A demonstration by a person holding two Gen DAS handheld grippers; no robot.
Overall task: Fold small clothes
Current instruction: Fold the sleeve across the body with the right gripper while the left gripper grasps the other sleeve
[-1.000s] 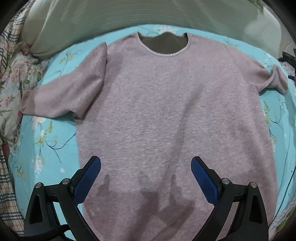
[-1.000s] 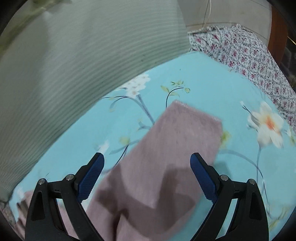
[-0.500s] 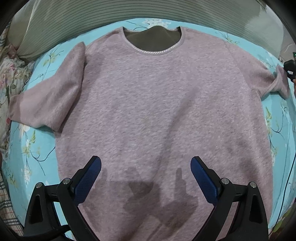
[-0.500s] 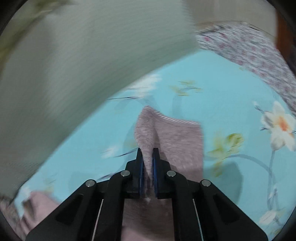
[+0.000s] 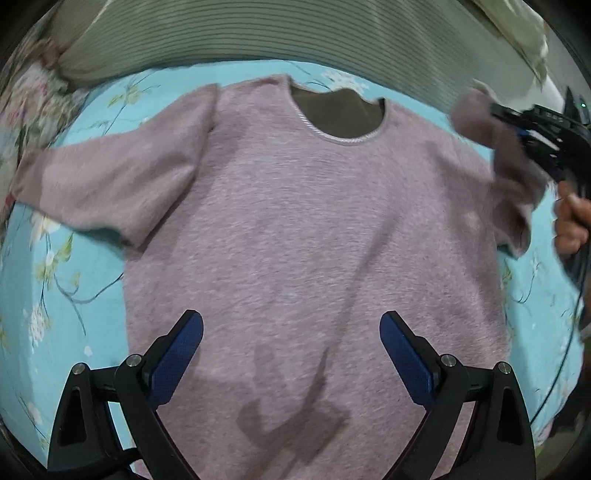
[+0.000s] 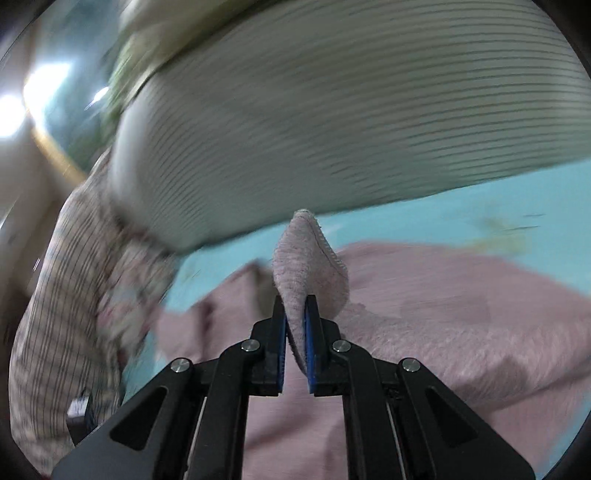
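A mauve knit sweater [image 5: 295,229] lies flat, front up, on a turquoise floral bedsheet [image 5: 62,295], neck towards the far side. Its left sleeve [image 5: 110,184] is spread out flat. My left gripper [image 5: 291,343] is open and empty above the lower body of the sweater. My right gripper [image 6: 295,325] is shut on the cuff of the right sleeve [image 6: 306,266] and holds it lifted off the bed over the sweater's body [image 6: 443,332]. It also shows in the left wrist view [image 5: 495,110] at the right edge, with the sleeve [image 5: 476,118] hanging from it.
A striped grey-green pillow [image 5: 295,33] lies along the far side of the bed, also in the right wrist view [image 6: 351,110]. Plaid and floral bedding [image 5: 33,96] is bunched at the far left [image 6: 55,295]. A black cable [image 5: 569,332] hangs at the right.
My right gripper closed on the right sleeve's cuff, lifted it and swung it in over the sweater. My left gripper stayed open and drifted slightly over the sweater's lower part.
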